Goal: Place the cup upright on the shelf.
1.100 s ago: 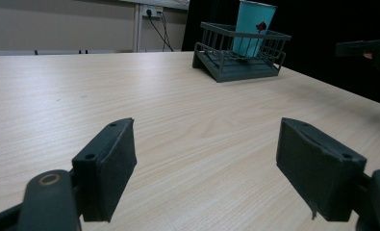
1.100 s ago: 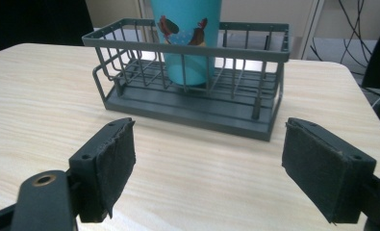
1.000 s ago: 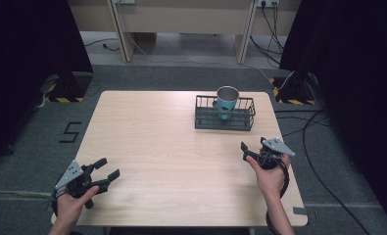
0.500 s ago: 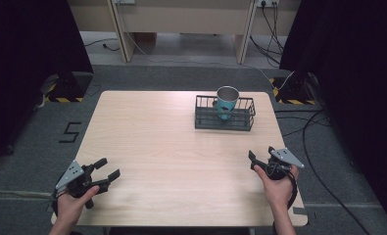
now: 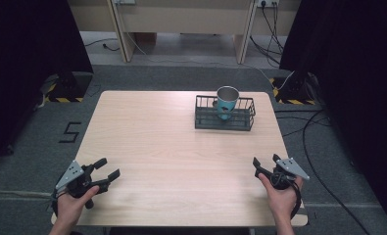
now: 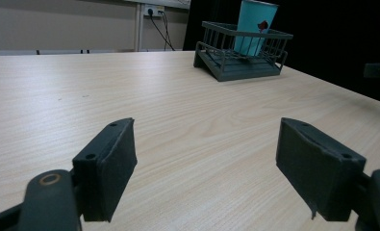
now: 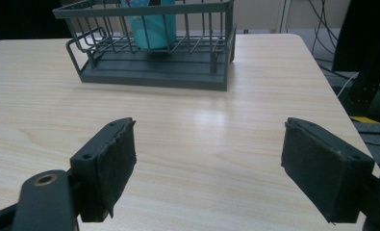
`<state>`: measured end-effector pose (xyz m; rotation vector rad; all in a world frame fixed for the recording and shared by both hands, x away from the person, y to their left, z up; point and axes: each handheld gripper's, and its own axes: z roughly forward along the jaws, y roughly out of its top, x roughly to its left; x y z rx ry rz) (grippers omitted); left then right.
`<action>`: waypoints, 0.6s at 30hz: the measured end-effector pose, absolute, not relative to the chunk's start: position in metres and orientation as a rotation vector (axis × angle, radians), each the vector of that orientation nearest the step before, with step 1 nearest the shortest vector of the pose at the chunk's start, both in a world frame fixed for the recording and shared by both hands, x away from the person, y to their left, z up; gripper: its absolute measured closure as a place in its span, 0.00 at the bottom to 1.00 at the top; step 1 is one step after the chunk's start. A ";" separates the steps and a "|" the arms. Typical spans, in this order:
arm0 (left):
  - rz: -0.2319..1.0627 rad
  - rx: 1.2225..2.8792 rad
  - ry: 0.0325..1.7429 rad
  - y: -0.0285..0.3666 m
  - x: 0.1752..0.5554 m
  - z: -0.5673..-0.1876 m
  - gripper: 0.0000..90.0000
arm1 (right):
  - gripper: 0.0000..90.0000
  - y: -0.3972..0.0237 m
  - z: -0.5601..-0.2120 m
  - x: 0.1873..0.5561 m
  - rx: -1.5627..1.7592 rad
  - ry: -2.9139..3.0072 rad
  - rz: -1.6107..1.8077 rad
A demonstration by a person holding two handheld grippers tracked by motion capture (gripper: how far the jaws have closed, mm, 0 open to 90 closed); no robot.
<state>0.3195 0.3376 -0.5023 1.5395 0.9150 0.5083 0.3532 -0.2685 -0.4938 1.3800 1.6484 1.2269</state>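
High view: cup (image 5: 227, 101) stands upright in the rack (image 5: 225, 120) at the bench's (image 5: 171, 166) one o'clock. Right gripper (image 5: 265, 164), jaws apart and empty, sits nearer, cup at its eleven; left gripper (image 5: 107, 169) gapes, empty.

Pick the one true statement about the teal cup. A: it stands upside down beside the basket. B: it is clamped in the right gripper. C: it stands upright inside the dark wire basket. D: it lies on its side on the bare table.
C: the teal cup stands upright, open mouth up, inside the dark wire basket at the far right of the table, well away from both grippers.
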 end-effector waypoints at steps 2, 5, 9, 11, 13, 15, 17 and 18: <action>0.509 1.542 0.915 0.338 0.320 -0.502 0.23 | 0.23 -0.269 -0.495 0.351 1.378 1.636 1.238; 0.508 1.542 0.913 0.337 0.319 -0.502 0.23 | 0.23 -0.271 -0.498 0.350 1.377 1.616 1.248; 0.506 1.542 0.910 0.336 0.320 -0.502 0.23 | 0.23 -0.271 -0.501 0.348 1.373 1.597 1.257; 0.504 1.543 0.907 0.336 0.319 -0.502 0.24 | 0.23 -0.270 -0.500 0.348 1.362 1.593 1.261; 0.503 1.544 0.906 0.336 0.319 -0.502 0.24 | 0.24 -0.270 -0.499 0.347 1.354 1.588 1.262; 0.502 1.541 0.905 0.336 0.319 -0.502 0.24 | 0.24 -0.269 -0.500 0.346 1.350 1.584 1.265; 0.500 1.541 0.906 0.336 0.320 -0.502 0.24 | 0.24 -0.270 -0.501 0.345 1.347 1.582 1.267; 0.500 1.540 0.906 0.336 0.320 -0.502 0.24 | 0.24 -0.270 -0.501 0.345 1.347 1.580 1.266</action>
